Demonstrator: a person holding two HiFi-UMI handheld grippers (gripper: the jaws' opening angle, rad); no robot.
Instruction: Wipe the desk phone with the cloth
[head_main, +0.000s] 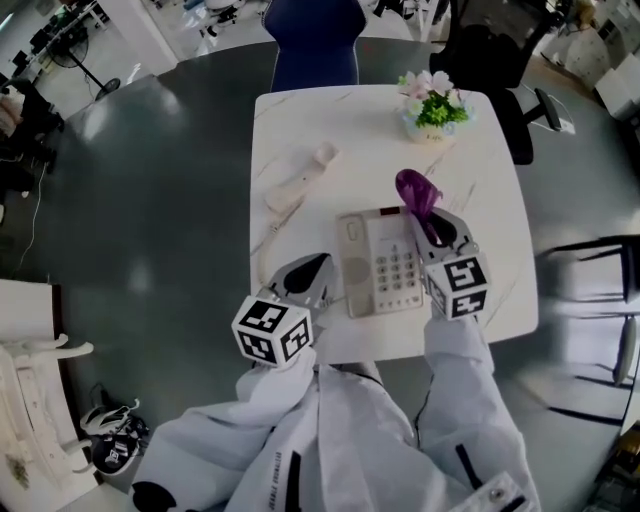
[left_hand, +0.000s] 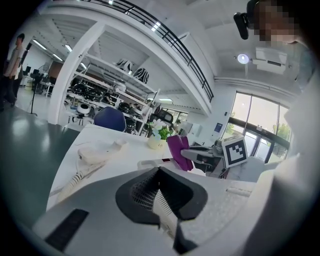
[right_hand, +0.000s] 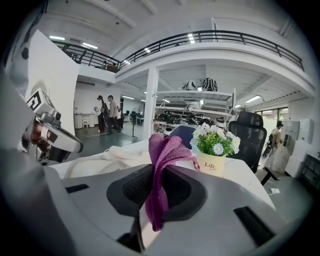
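Step in hand, as judged: approach, with wiping not yet begun. The right gripper (right_hand: 159, 200) has its jaws clamped on the purple knitted cloth (right_hand: 162, 150), which is at the right edge of the white push-button desk phone (head_main: 383, 265) on the white tabletop (head_main: 480, 170). The left gripper (left_hand: 162, 200) has its jaws together, with nothing between them. The next move calls for lowering the cloth onto the keypad and sweeping it across.

Person is wearing white long sleeves (head_main: 468, 400) with dark stripes, lower centre. Left gripper (head_main: 318, 265) and right gripper (head_main: 430, 224) are showing pale grey shells, black ribbed fingers (left_hand: 144, 191), and black-and-white marker cubes (head_main: 272, 330).

Overhead head view, low gripper views
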